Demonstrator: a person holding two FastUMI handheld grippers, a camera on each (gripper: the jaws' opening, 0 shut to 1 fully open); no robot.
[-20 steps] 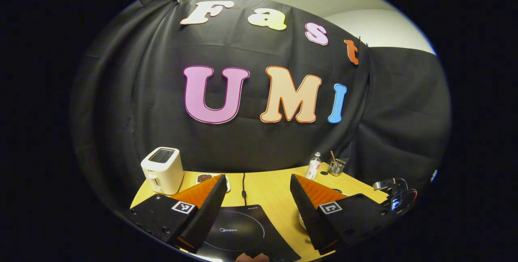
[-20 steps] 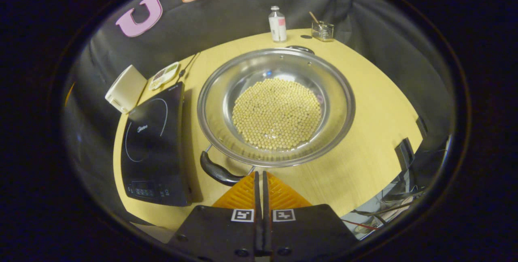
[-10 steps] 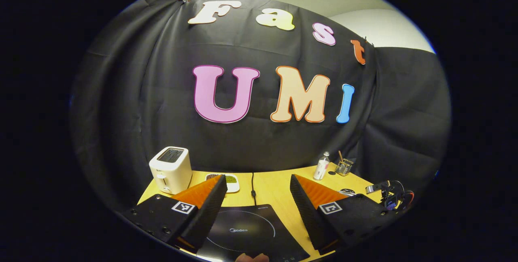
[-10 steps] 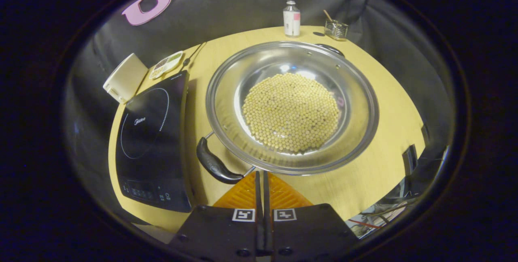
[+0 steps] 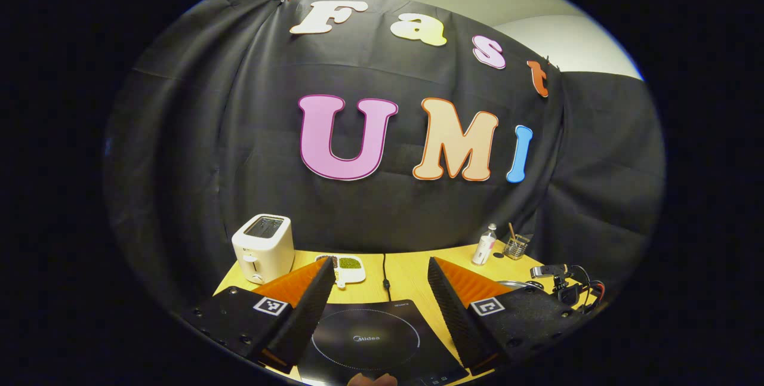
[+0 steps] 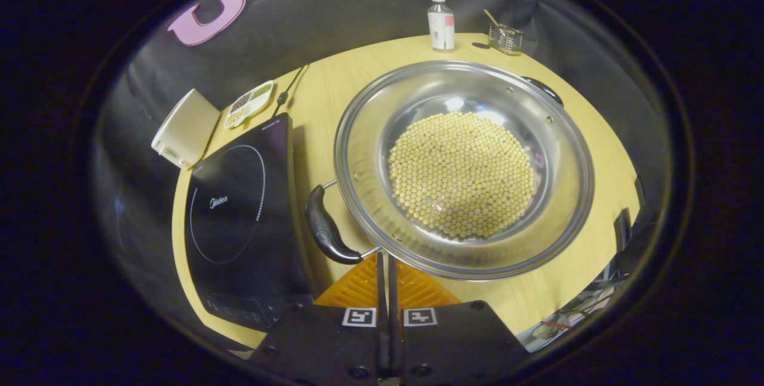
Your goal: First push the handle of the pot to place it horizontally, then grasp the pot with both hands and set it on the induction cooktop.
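A wide steel pot (image 6: 358,135) holding pale round beans (image 6: 461,174) sits on the wooden table, to the right of the black induction cooktop (image 6: 239,207). Its black near handle (image 6: 325,231) points toward the cooktop's front corner; the far handle (image 6: 543,89) sticks out past the back rim. My right gripper (image 6: 384,258) is shut with nothing in it, its tips against the near handle's lower end. In the left gripper view my left gripper (image 5: 379,261) hangs open over the cooktop (image 5: 370,338), and the pot's rim (image 5: 513,283) peeks past the right finger.
At the back left stand a white toaster (image 6: 185,129) and a divided dish (image 6: 249,102); the cooktop's cord (image 5: 385,269) runs to the wall. A small bottle (image 6: 441,23) and a glass (image 6: 505,39) stand behind the pot. Black gear with cables (image 5: 564,284) sits at the right.
The pot's near handle has swung round toward the cooktop with the shut right gripper against it. The left gripper has shifted so that the cooktop lies centred between its fingers.
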